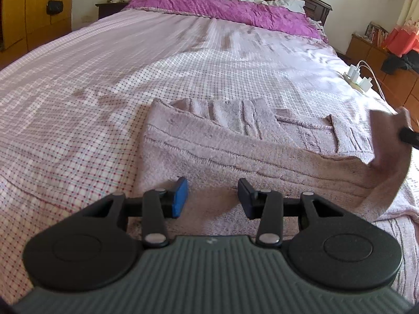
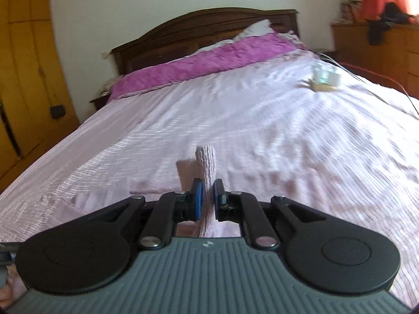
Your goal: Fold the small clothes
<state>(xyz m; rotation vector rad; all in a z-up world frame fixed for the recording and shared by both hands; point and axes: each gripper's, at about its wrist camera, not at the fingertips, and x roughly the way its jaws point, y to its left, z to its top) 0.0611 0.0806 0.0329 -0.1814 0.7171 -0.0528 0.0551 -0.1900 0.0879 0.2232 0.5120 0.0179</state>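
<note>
A fuzzy pale pink knitted garment (image 1: 209, 146) with thin dark stripes lies on the checked bedsheet (image 1: 65, 110). My left gripper (image 1: 213, 196) is open just above its near edge, with the fabric under the gap and nothing pinched. At the right, the garment's corner is lifted, and my right gripper (image 1: 408, 136) shows there only as a dark fingertip. In the right wrist view my right gripper (image 2: 207, 198) is shut on a fold of the garment (image 2: 205, 162), which sticks up between the blue pads.
A white power strip with chargers and cables (image 1: 358, 78) lies near the bed's right edge. A purple quilt (image 1: 222, 5) and pillows lie along the dark wooden headboard (image 2: 204, 31). A yellow wardrobe (image 2: 23, 65) stands on the left and a wooden dresser (image 2: 379, 49) on the right.
</note>
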